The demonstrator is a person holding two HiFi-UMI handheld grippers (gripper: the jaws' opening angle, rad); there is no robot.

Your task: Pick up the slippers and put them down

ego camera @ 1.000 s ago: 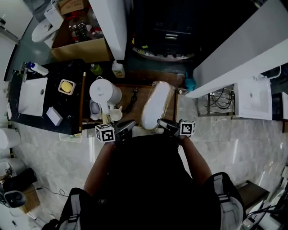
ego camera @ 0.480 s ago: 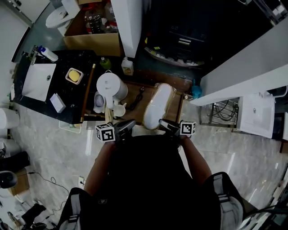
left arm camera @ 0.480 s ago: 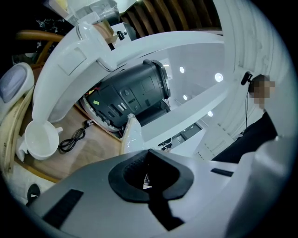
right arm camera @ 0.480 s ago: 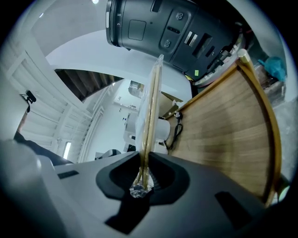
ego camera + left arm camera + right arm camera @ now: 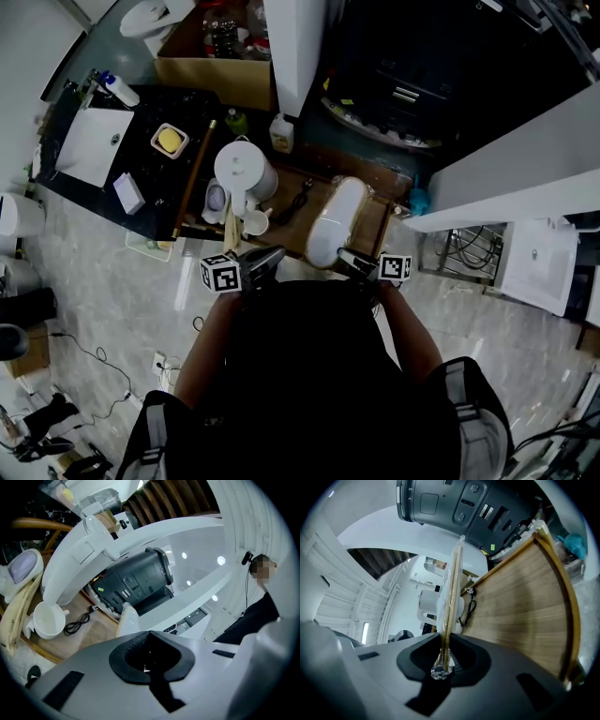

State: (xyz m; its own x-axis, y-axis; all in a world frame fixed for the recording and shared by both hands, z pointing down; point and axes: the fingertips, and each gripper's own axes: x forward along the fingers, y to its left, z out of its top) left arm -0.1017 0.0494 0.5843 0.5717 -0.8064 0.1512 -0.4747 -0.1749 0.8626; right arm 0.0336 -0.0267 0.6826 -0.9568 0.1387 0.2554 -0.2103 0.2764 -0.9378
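A flat pack of white slippers [image 5: 336,220] in clear plastic hangs over the wooden tray [image 5: 292,223], and my right gripper [image 5: 354,264] is shut on its near end. In the right gripper view the pack [image 5: 452,588] stands edge-on and runs away from the jaws of the right gripper [image 5: 443,660], whose pads pinch the crumpled plastic end. My left gripper [image 5: 261,265] sits at the tray's near edge, to the left of the slippers. In the left gripper view the left gripper [image 5: 150,660] has its jaws together with nothing between them, and the pack [image 5: 127,619] shows just beyond it.
A white kettle [image 5: 246,171] and a white cup [image 5: 253,223] stand on the tray's left part, with a black cable [image 5: 298,199] beside them. The tray has a raised wooden rim [image 5: 568,597]. A black appliance [image 5: 464,503] stands beyond it. A dark counter with a white sink [image 5: 96,142] lies to the left.
The whole scene has slid right and down in the head view. The right gripper keeps its hold on the slippers and has sunk a little towards the tray. The left gripper has hardly moved.
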